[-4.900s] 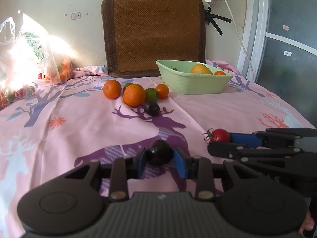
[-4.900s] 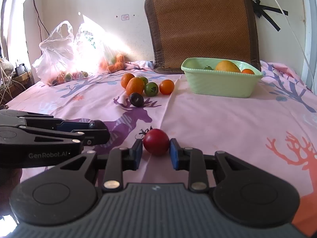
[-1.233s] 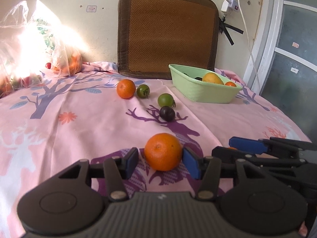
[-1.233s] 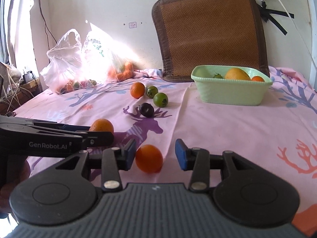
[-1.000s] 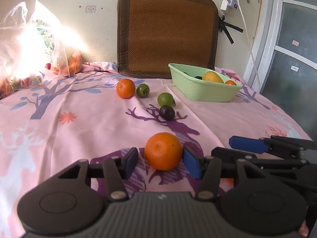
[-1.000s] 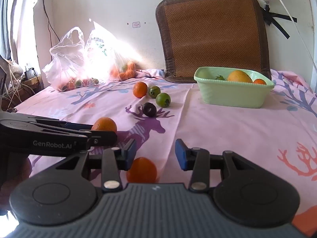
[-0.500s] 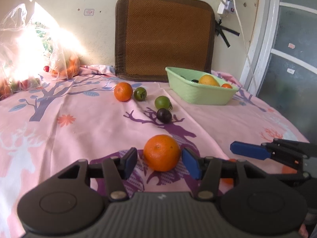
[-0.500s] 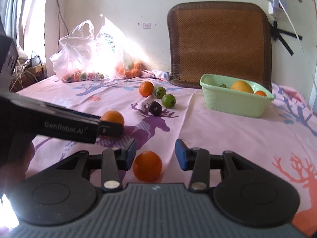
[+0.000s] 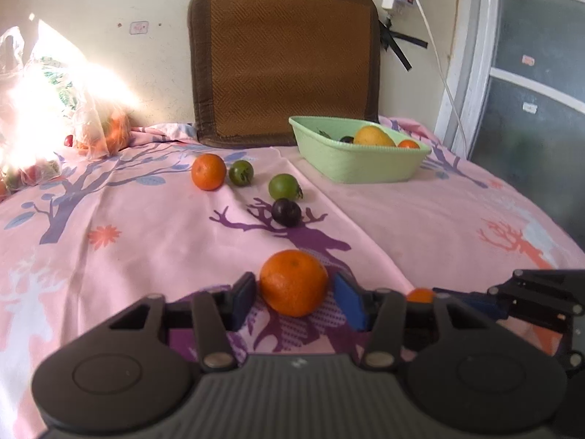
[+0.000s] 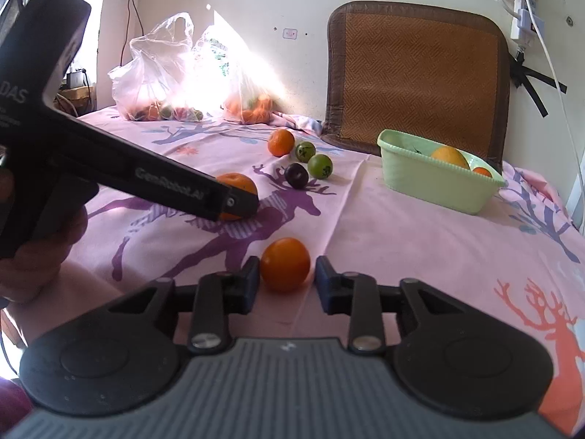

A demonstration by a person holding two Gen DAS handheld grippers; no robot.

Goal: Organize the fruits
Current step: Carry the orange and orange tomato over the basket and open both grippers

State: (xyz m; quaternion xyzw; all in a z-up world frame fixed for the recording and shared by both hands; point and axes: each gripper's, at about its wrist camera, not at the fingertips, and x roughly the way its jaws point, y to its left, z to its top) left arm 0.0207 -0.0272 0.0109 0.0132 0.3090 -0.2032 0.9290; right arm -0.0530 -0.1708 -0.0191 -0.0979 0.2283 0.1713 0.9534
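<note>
Both tongs newly narrowed: left (image 9: 294,298) pinching big orange (image 9: 293,282), right (image 10: 284,282) pinching small orange (image 10: 285,264).

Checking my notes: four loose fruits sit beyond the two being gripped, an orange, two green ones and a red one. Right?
Not quite. The fourth fruit is dark purple, not red, as the left wrist view shows. The orange and two green ones are as you say.
</note>
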